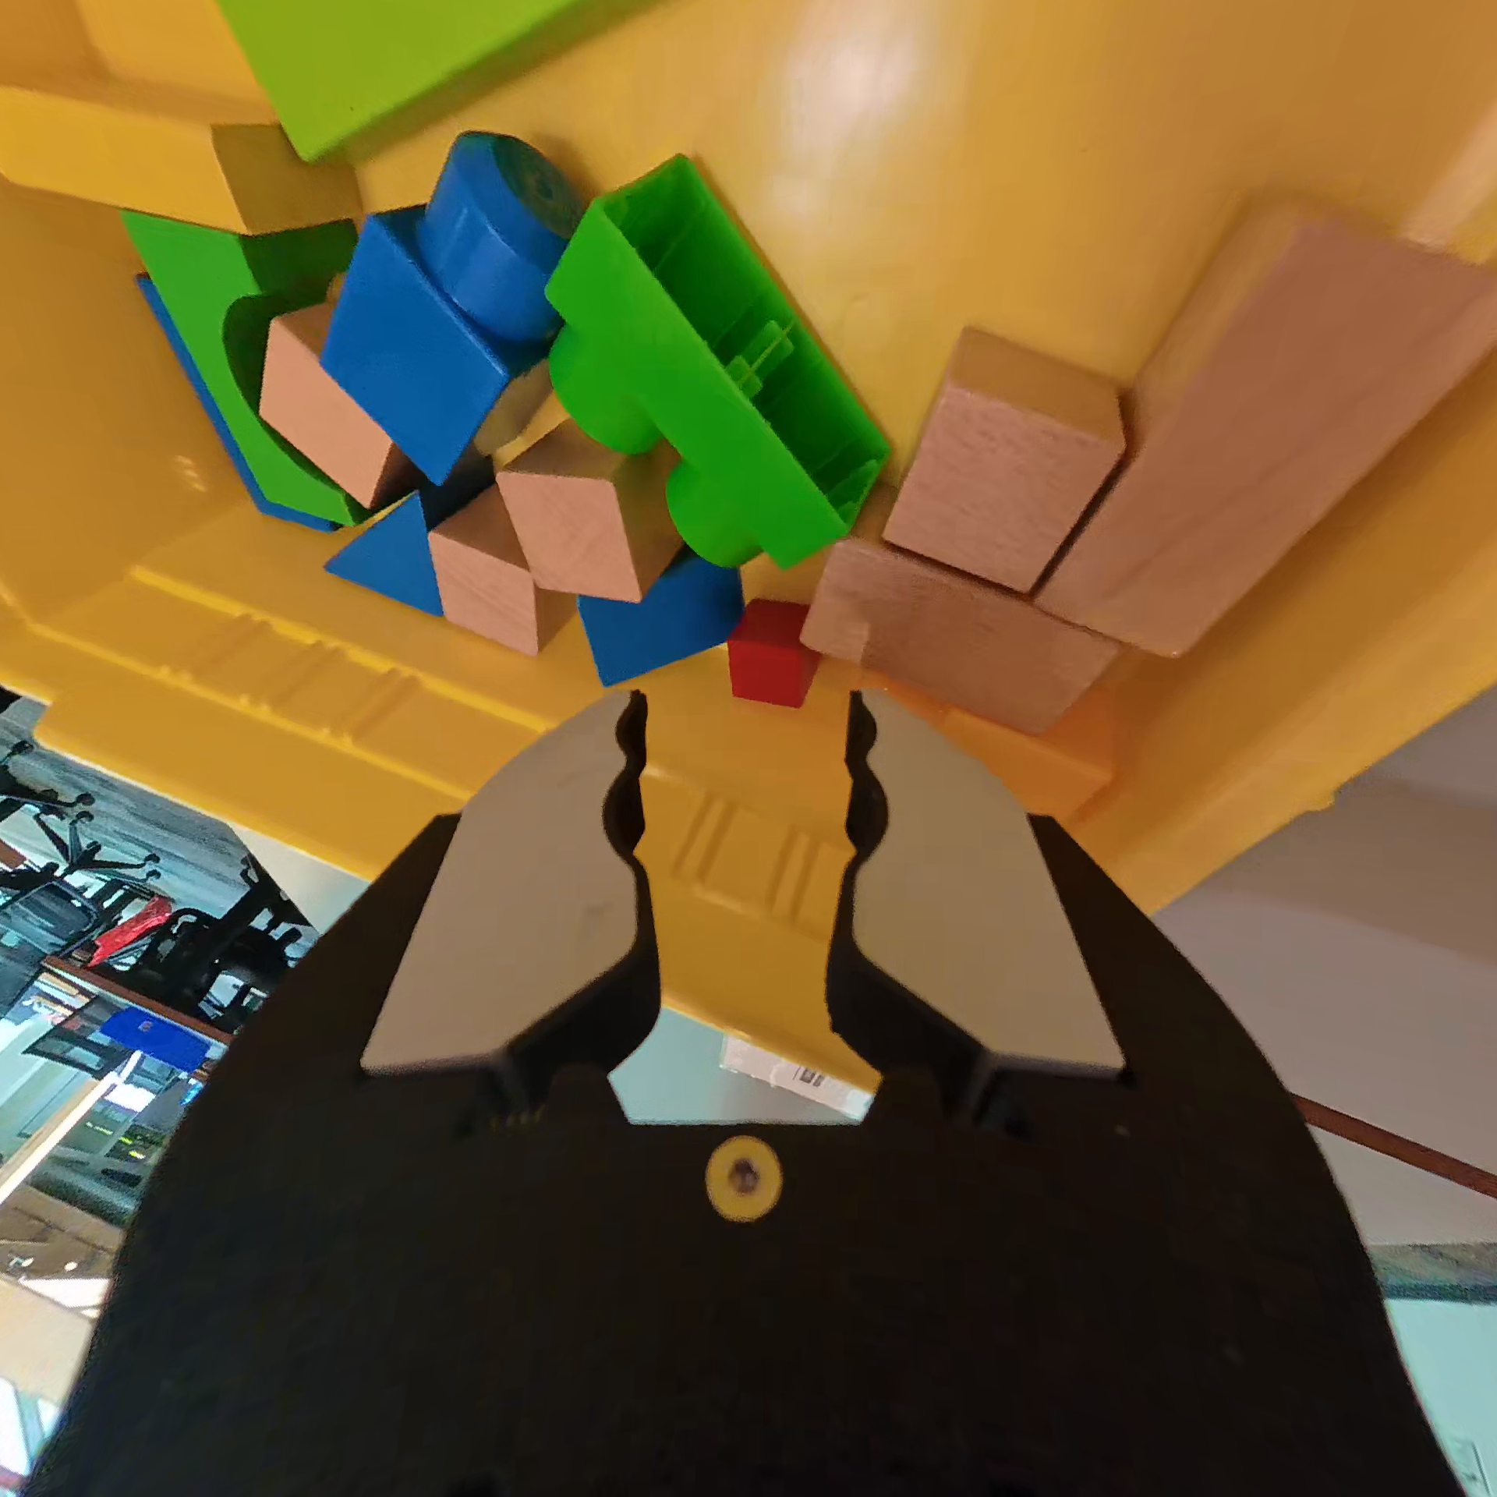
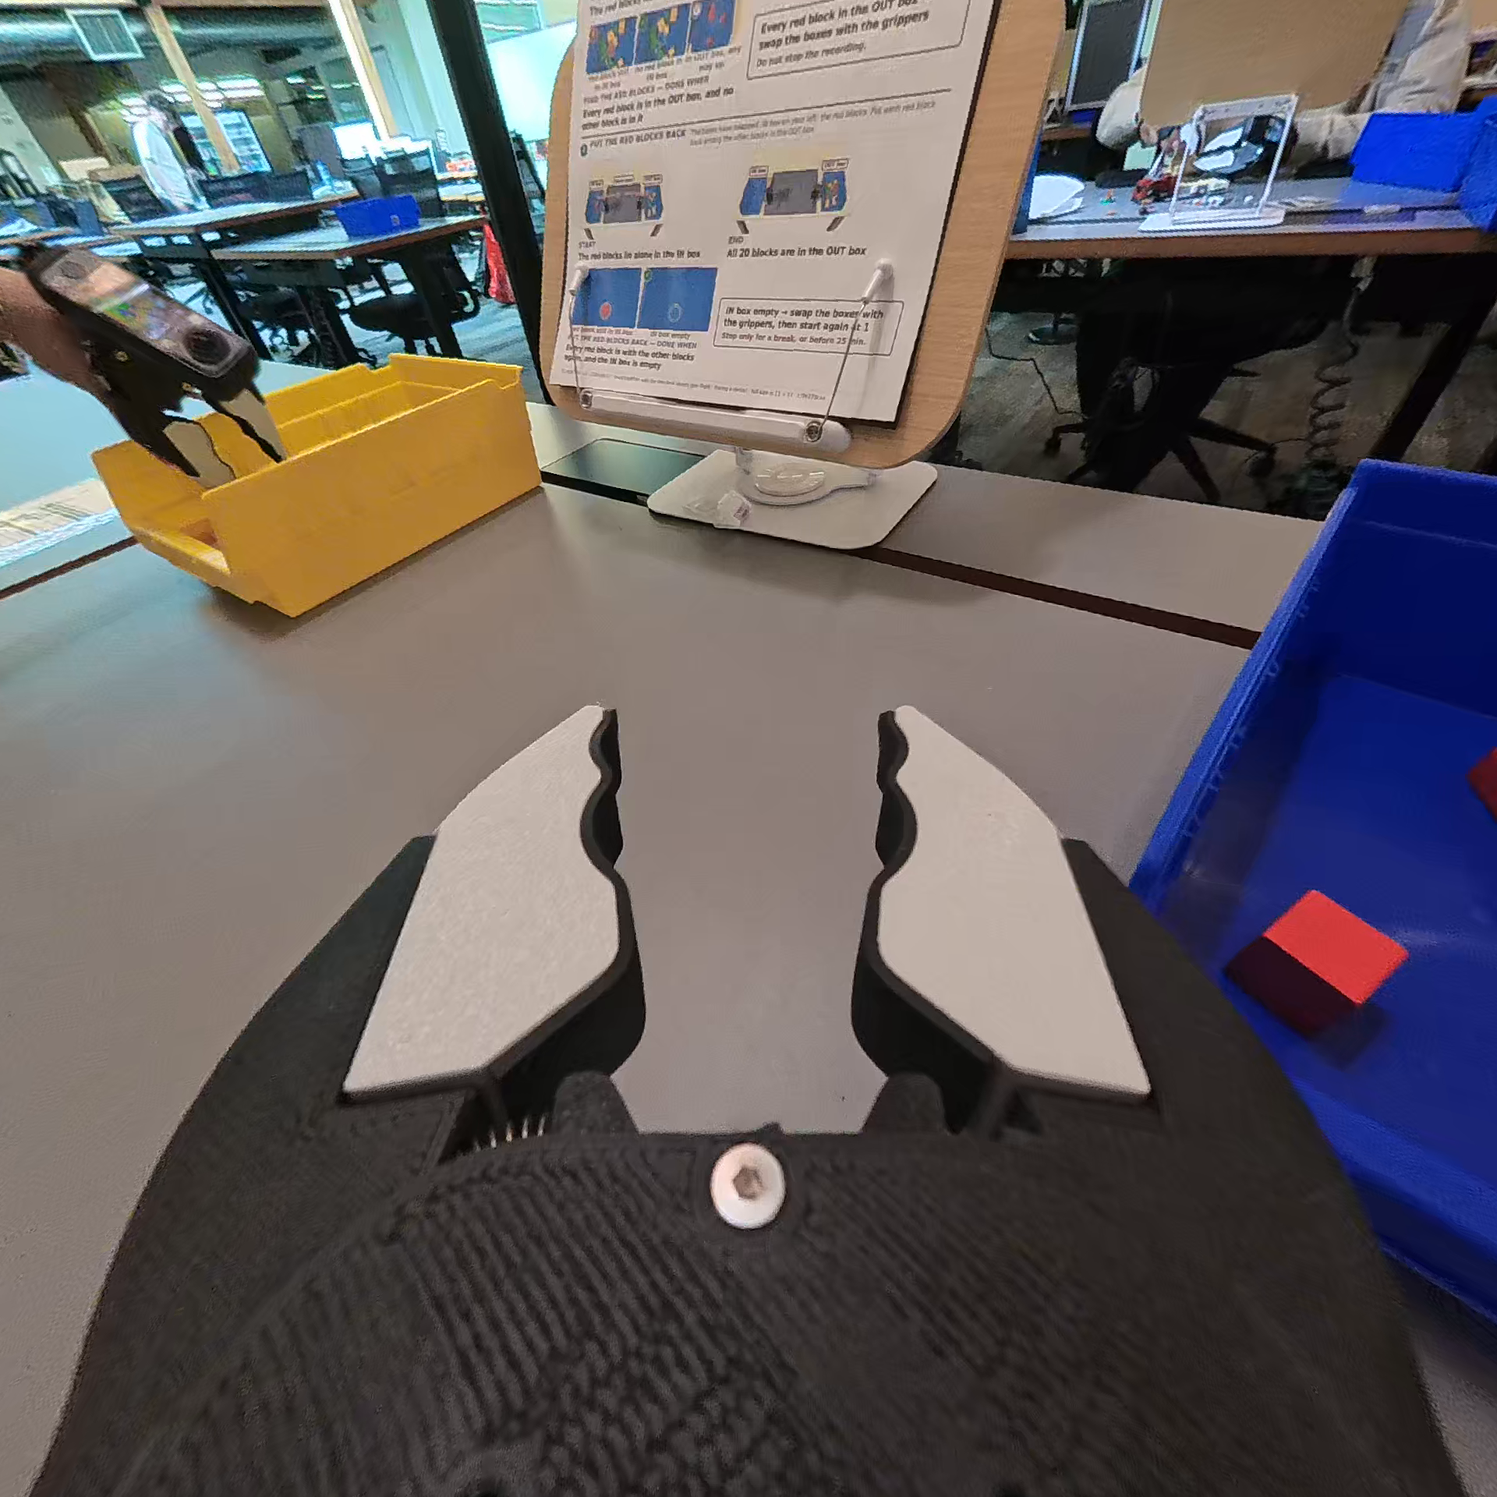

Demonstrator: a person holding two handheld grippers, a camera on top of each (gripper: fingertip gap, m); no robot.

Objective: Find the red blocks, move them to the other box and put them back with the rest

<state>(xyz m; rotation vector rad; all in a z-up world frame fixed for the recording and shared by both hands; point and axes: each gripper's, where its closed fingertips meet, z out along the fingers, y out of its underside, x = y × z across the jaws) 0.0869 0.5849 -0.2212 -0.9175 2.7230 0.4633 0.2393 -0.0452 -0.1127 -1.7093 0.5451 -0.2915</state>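
Step in hand: the left tongs (image 1: 744, 703) reach into the yellow box (image 1: 972, 146) for the small red cube (image 1: 769, 652), judged the last red piece among the mixed blocks.
Left tongs: released, nothing between the pads; the tips hover just short of the cube.
Target's place: the red cube sits on the box floor, wedged between a blue block (image 1: 656, 620) on one side and a plain wooden block (image 1: 956, 640) on the other, touching or nearly touching both.
Advice on approach: the tongs should shift slightly toward the wooden block so the cube lies centred between the tips, then go straight down.
Advice on grip: the neighbours leave little room, so one tip may have to nudge the blue block aside; the free front and back faces look easier to pinch.
Risk: a shallow pinch could tip the cube or drag the green plastic brick (image 1: 713, 364) above it.
Right tongs (image 2: 747, 721): released and empty, over the table (image 2: 405, 729).
Destination: the blue box (image 2: 1296, 769) already holds a red block (image 2: 1320, 960).
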